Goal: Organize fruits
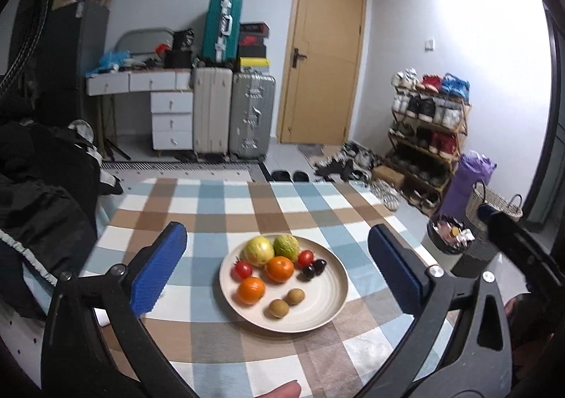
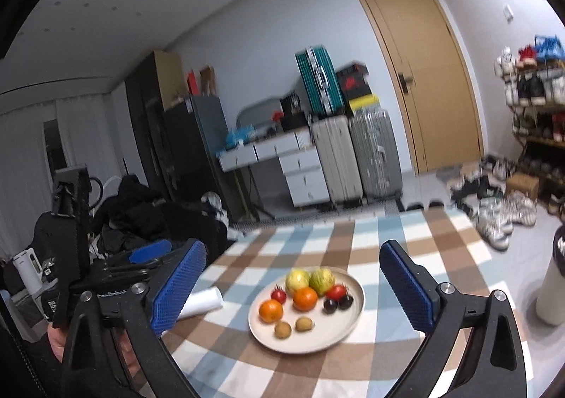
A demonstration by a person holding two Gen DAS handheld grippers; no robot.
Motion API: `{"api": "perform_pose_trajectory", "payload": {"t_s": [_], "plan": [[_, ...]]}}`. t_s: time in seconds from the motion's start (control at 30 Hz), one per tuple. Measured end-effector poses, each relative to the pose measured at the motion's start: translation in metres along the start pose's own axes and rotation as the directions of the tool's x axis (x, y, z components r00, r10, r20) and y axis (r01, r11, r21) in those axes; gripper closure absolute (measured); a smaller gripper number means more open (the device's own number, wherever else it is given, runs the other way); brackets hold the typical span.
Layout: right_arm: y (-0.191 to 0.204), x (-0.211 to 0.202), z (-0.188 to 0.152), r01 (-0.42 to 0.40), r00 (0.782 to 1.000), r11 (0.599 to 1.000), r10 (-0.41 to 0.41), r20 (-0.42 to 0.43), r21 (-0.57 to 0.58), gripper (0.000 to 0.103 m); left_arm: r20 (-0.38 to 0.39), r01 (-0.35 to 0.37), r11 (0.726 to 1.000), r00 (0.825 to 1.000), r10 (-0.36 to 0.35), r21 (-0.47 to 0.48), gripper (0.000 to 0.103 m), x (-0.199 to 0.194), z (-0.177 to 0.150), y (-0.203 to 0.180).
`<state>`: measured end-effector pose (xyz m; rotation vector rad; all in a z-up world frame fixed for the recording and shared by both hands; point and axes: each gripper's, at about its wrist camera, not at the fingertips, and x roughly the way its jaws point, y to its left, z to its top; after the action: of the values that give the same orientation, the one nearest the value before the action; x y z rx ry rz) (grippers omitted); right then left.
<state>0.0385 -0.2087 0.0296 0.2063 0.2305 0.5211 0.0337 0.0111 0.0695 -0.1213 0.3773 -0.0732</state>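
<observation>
A beige plate [image 1: 317, 313] [image 2: 317, 339] sits on the checked tablecloth [image 1: 212, 218]. It holds two oranges [image 1: 280, 269] [image 2: 305, 298], two yellow-green fruits [image 1: 258, 251] [image 2: 297, 280], two small tomatoes [image 1: 242, 270] [image 2: 279, 295], dark plums [image 1: 314, 269] [image 2: 337, 302] and two brown kiwis [image 1: 278, 308] [image 2: 283, 329]. My left gripper [image 1: 275, 229] hangs above the near side of the plate, open, nothing between its blue pads. My right gripper [image 2: 293, 246] is likewise open and empty, back from the plate.
A white roll [image 2: 203, 301] lies on the cloth left of the plate. A waste bin [image 1: 445, 239] stands off the table's right corner. Dark clothing [image 1: 42, 193] is piled to the left. Suitcases [image 1: 233, 112], drawers, a door and a shoe rack [image 1: 427, 136] line the far wall.
</observation>
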Motion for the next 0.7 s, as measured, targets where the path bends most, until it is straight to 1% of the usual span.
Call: {"api": "perform_pose_trajectory", "payload": {"t_s": [0.07, 0.13, 0.23, 0.33, 0.37, 0.43, 0.5, 0.53, 0.57, 0.6, 0.63, 0.7], "plan": [[0.005, -0.01, -0.003, 0.002, 0.998, 1.0, 0.0, 0.07, -0.026, 0.001, 0.04, 0.003, 1.0, 0.999, -0.002, -0.022, 0.0, -0.011, -0.001, 0.007], [0.008, -0.015, -0.007, 0.028, 0.994, 0.999, -0.023, 0.106, -0.045, 0.001, 0.083, 0.014, 0.999, 0.996, -0.01, -0.051, 0.0, -0.025, -0.002, 0.016], [0.012, -0.018, -0.012, 0.056, 0.993, 0.997, -0.05, 0.108, -0.058, 0.001, 0.151, 0.012, 0.995, 0.989, 0.004, -0.103, 0.0, -0.046, -0.001, 0.032], [0.017, -0.017, -0.014, 0.068, 0.993, 0.995, -0.061, 0.098, -0.072, 0.001, 0.212, 0.033, 0.984, 0.977, 0.004, -0.174, 0.0, -0.07, 0.007, 0.051], [0.018, -0.018, -0.014, 0.069, 0.993, 0.995, -0.061, 0.099, -0.076, 0.001, 0.228, 0.045, 0.975, 0.974, 0.005, -0.217, 0.0, -0.079, 0.011, 0.058], [0.022, -0.02, -0.015, 0.065, 0.993, 0.995, -0.057, 0.104, -0.078, 0.001, 0.243, 0.109, 0.94, 0.97, -0.029, -0.324, 0.0, -0.093, 0.019, 0.077], [0.024, -0.02, -0.016, 0.063, 0.993, 0.995, -0.055, 0.104, -0.076, 0.001, 0.28, 0.178, 0.884, 0.958, -0.056, -0.432, 0.0, -0.104, 0.021, 0.096], [0.025, -0.02, -0.016, 0.058, 0.993, 0.996, -0.051, 0.102, -0.073, 0.001, 0.3, 0.198, 0.86, 0.952, -0.055, -0.47, 0.0, -0.109, 0.02, 0.104], [0.027, -0.022, -0.016, 0.055, 0.993, 0.996, -0.048, 0.103, -0.072, 0.001, 0.307, 0.197, 0.853, 0.951, -0.046, -0.483, 0.0, -0.112, 0.021, 0.108], [0.028, -0.022, -0.016, 0.056, 0.993, 0.996, -0.048, 0.105, -0.073, 0.001, 0.308, 0.186, 0.858, 0.951, -0.034, -0.479, 0.0, -0.115, 0.022, 0.111], [0.029, -0.022, -0.016, 0.055, 0.993, 0.996, -0.047, 0.106, -0.076, 0.001, 0.309, 0.171, 0.87, 0.951, -0.022, -0.462, 0.0, -0.117, 0.023, 0.111], [0.032, -0.023, -0.018, 0.054, 0.993, 0.995, -0.045, 0.106, -0.085, 0.001, 0.31, 0.099, 0.908, 0.95, 0.035, -0.407, 0.0, -0.121, 0.021, 0.106]]}}
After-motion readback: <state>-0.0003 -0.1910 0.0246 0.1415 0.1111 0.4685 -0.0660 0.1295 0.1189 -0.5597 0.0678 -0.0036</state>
